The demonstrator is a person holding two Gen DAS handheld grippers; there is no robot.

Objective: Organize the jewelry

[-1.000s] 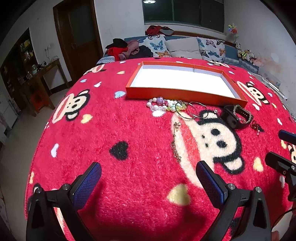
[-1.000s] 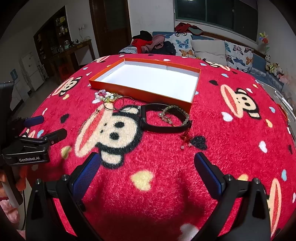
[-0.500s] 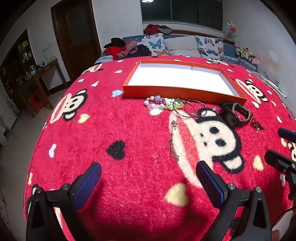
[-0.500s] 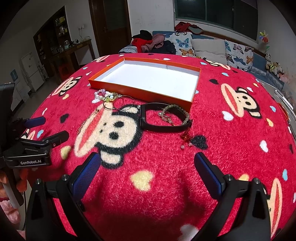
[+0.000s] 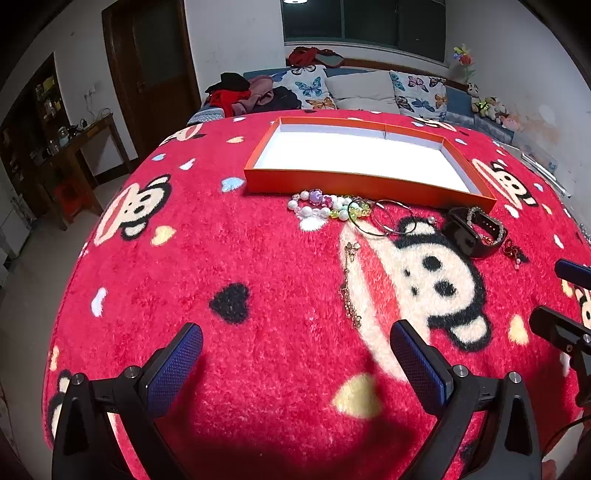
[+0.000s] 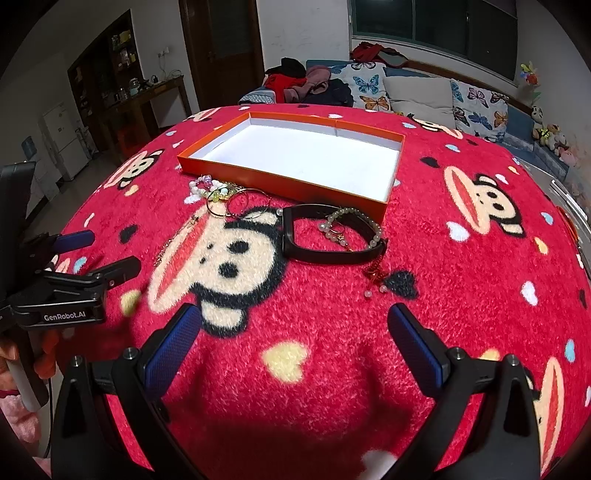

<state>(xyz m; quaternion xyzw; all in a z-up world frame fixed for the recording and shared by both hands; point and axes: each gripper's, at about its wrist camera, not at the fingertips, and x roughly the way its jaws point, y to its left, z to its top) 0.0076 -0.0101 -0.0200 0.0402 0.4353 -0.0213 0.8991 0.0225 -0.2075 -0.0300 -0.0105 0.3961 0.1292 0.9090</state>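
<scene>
Orange tray [image 5: 354, 184] long axis left-right, gold chain [image 5: 349, 284] running lengthwise toward it, left tongs [image 5: 295, 354] and right tongs [image 6: 293, 334] both released

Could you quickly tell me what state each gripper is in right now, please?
Left gripper: open, holding nothing, above the red blanket.
Right gripper: open, holding nothing.

Indoor night scene lit from above by a ceiling lamp [image 5: 296, 1] at the top edge. The red blanket [image 5: 258, 266] is bright and sharp mid-frame; the white tray floor [image 6: 303, 155] is nearly blown out. Dark soft shadows pool at the bottom under both grippers. Strong fisheye bending curves the room, with black corners. The dark window [image 6: 432, 33] and left doorway are dim
</scene>
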